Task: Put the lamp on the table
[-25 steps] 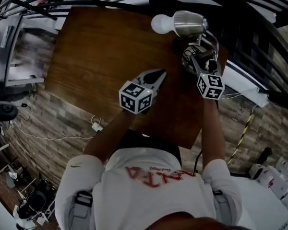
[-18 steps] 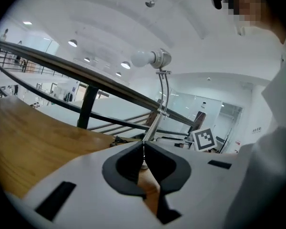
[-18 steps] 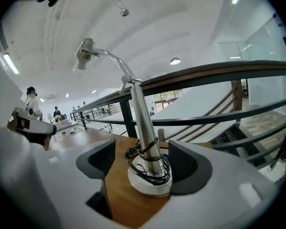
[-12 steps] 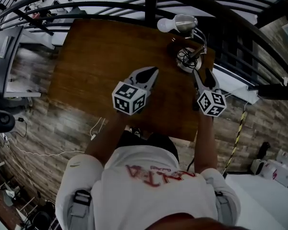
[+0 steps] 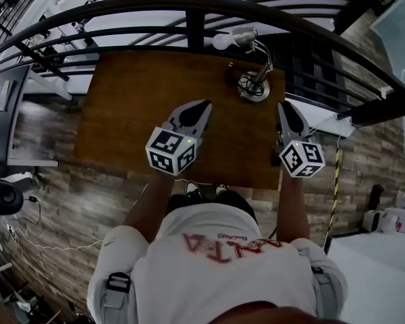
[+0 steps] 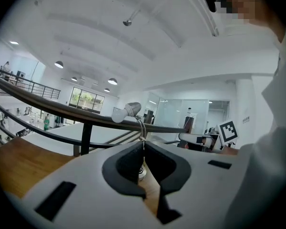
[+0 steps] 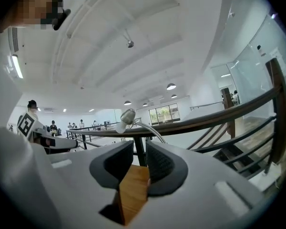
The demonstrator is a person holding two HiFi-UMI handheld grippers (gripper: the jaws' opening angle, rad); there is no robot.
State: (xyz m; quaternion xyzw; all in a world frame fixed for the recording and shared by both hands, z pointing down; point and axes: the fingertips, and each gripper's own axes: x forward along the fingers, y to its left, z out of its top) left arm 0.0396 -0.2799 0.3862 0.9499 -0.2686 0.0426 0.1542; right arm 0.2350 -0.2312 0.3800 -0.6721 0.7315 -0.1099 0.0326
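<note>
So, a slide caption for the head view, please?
Lamp stands on wooden table; left tongs shut, right tongs closing, both empty.

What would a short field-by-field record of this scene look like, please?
Lamp: standing on its base at the table's far right corner, near the railing, touched by neither gripper
Table: brown wood
Left gripper: shut, empty, over the table's middle
Right gripper: jaws closing, nothing between them, at the table's right edge
Task state: lamp already on the table
</note>
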